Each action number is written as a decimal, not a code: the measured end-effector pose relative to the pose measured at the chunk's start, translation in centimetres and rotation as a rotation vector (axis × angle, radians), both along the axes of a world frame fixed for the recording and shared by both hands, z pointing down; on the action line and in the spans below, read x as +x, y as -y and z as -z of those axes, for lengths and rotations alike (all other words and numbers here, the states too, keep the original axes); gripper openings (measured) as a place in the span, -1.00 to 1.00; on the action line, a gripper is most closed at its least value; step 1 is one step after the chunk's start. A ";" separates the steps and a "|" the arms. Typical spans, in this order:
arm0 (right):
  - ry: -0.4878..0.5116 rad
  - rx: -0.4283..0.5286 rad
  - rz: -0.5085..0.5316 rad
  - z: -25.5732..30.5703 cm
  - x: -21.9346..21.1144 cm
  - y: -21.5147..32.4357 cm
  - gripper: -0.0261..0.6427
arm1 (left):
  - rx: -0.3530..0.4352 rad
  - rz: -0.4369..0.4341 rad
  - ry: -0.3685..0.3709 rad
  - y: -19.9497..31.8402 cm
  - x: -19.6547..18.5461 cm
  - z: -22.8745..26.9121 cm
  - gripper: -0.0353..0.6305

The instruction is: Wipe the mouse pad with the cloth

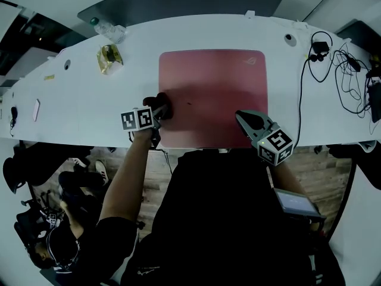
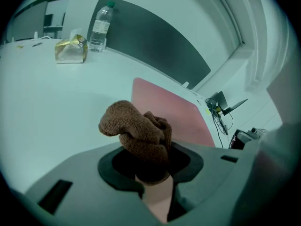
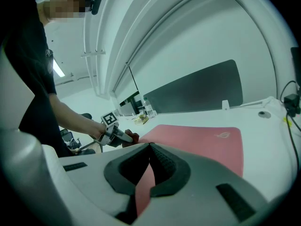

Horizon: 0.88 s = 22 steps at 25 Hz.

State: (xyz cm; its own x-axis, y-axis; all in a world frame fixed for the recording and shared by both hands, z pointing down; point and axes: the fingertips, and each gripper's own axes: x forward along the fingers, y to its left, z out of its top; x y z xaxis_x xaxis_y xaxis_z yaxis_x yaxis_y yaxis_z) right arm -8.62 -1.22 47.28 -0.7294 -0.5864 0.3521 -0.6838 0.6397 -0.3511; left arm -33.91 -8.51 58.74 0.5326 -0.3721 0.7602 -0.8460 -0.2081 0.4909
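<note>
A pink mouse pad (image 1: 211, 94) is seen lying flat on the white table (image 1: 77, 100), close to the table's front edge and about midway along it. Its long axis is set parallel to that front edge, running left to right, and a small logo is carried in its far right corner. A brown cloth (image 1: 162, 106) is held bunched in the left gripper (image 1: 156, 113), whose jaws are clamped on the lower part of the wad, so that the loose upper folds stick out beyond the tips. The cloth is placed at the pad's left edge, nearer the front left corner than the far one; whether it is pressed onto the surface cannot be told. The right gripper (image 1: 250, 123) is held over the pad's front right part, pointed toward the far left, with its jaws brought together at the tips and nothing caught between them; contact with the pad cannot be made out. A clear water bottle (image 1: 107, 28) and a yellow packet (image 1: 109, 58) are seen near the table's far left edge, well apart from the pad. A tangle of black cables (image 1: 333, 64) is spread over the table's right end, and a dark panel (image 1: 184, 2) is set behind the far edge.
</note>
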 end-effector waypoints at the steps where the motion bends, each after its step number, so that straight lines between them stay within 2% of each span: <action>1: -0.002 -0.003 -0.002 -0.1 -0.1 0.1 -0.85 | 0.001 0.004 0.005 0.1 -0.6 0.0 -0.47; 8: -0.014 -0.007 -0.026 0.0 -0.5 0.7 -0.85 | 0.014 0.050 0.046 1.6 -4.7 0.5 -0.47; 12: -0.020 -0.013 -0.054 0.1 0.1 0.7 -0.85 | 0.043 0.048 0.074 3.4 -6.1 1.2 -0.47; 22: -0.024 -0.018 -0.125 0.3 1.5 0.3 -0.85 | 0.035 -0.072 0.134 5.2 -3.1 0.0 -0.48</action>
